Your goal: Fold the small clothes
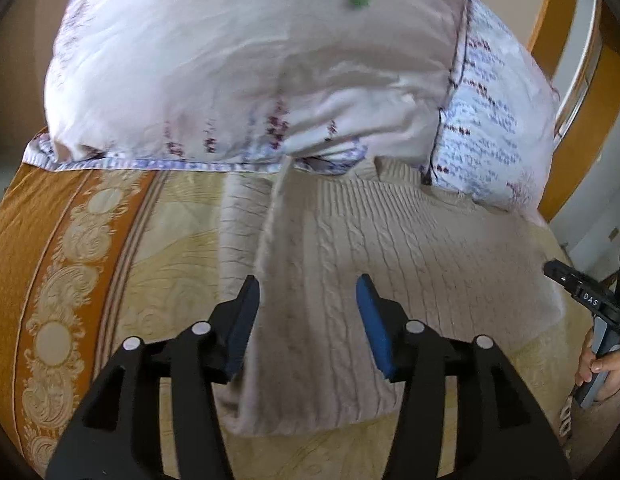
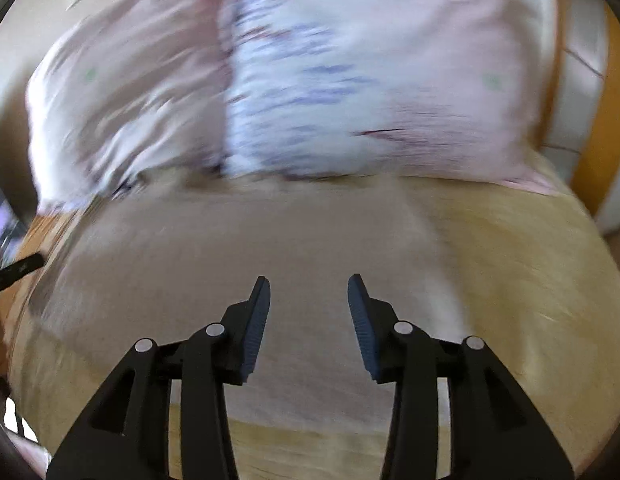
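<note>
Beige cable-knit sweater, floral pillow

A: What is the garment like?

B: A beige cable-knit sweater, lying flat on the bed.

A: Any fold in it?

B: The left wrist view shows one side turned over the body, with a long edge running up the middle. Its far end reaches the foot of the pillows.

A: And the right wrist view?

B: The sweater is a blurred beige spread there; the knit can't be made out.
</note>
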{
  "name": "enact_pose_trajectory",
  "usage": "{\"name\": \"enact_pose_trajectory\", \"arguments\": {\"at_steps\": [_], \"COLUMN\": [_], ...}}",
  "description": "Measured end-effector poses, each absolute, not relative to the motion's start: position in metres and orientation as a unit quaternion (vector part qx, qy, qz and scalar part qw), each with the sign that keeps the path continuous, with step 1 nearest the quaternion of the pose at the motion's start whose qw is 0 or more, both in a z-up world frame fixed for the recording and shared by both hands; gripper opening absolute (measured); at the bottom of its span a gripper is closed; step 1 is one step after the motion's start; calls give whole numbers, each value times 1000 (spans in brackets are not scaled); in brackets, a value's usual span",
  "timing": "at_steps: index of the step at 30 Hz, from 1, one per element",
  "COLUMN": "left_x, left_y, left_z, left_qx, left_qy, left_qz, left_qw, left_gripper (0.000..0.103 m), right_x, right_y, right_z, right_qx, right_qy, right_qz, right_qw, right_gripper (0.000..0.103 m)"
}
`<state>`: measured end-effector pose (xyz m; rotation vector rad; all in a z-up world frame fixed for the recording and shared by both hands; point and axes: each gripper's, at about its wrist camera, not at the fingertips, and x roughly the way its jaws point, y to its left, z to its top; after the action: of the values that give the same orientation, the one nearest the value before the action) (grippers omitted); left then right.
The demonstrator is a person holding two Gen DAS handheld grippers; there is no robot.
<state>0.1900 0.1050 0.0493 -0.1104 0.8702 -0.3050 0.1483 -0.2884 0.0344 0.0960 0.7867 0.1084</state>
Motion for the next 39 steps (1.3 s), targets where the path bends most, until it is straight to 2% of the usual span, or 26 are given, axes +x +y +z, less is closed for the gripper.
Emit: {"name": "enact_pose_trajectory", "arguments": {"at_steps": [6,11,14,17,24,29,33,35,39], "left_x": [197,194,195,207,246,254,252,252,254], "left_y": [97,99,111,139,167,164,155,152,146], "left_z": [28,24,29,35,14,7,5,4,1], "left_qx": [-25,-18,-58,-140,-223,-244,-241,-242,-264], "left_qy": [448,443,442,443,492,493,489,490,492], "left_qz": [-120,-122,-138,-132,-110,-119,-121,-118,-124], "left_qw": [886,888,884,876,834,826,829,829,820], "left_gripper": [51,52,53,61,60,60,51,43,41], "right_x": [174,167,165,167,167,166,166,166,165], "right_y": [-249,-242,-242,-244,-243,-244,-244,-243,-243], "right_z": [12,3,5,5,3,3,2,2,2], "right_qx": [15,-7,-3,2,1,4,8,10,10], "right_qy": [419,409,411,412,407,405,403,401,399], "right_qz": [85,73,69,73,76,79,81,80,81], "right_qw": [904,909,909,908,910,911,912,913,913], "right_gripper": [45,47,47,49,50,50,50,51,51]}}
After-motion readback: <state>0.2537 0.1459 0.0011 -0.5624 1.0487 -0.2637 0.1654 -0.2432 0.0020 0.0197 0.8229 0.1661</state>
